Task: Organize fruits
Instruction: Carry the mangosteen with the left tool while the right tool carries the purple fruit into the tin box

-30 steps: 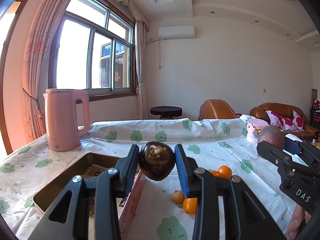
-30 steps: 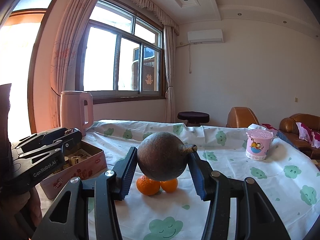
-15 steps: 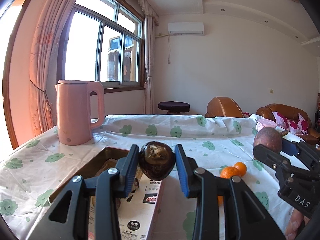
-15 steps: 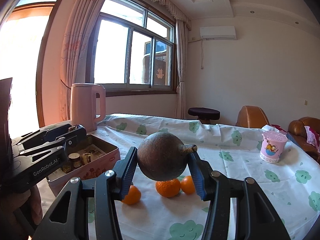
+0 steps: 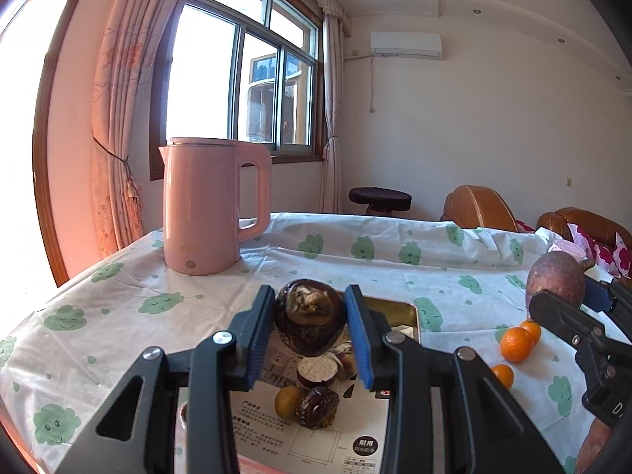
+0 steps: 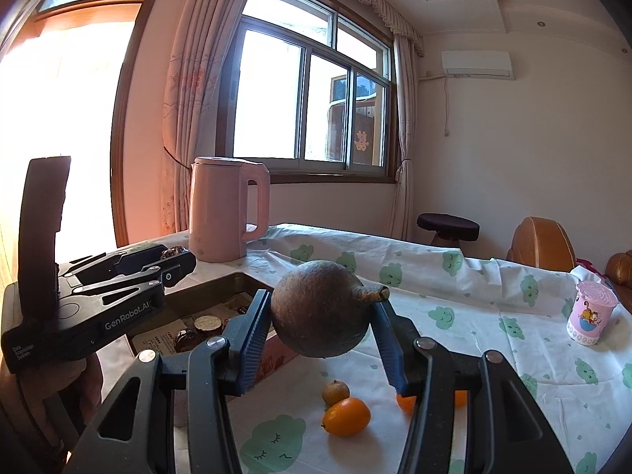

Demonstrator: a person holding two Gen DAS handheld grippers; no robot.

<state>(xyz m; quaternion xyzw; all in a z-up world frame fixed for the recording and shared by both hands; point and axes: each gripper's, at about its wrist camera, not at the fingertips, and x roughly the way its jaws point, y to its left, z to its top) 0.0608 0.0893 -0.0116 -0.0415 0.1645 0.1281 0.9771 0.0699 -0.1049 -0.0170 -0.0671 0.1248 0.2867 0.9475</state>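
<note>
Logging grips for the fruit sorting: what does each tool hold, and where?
Left tool: dark wrinkled fruit, pinched at its sides. Right tool: round brown fruit, also at its sides.

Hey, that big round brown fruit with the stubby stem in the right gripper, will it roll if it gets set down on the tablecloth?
Probably. The round brown fruit looks nearly spherical, so it may roll on the flat tablecloth. Its stubby stem might stop it. The right gripper pinches only its sides, so it could slip.

Right tool (image 6: 322,326) finger hides part of an orange (image 6: 458,397).
</note>
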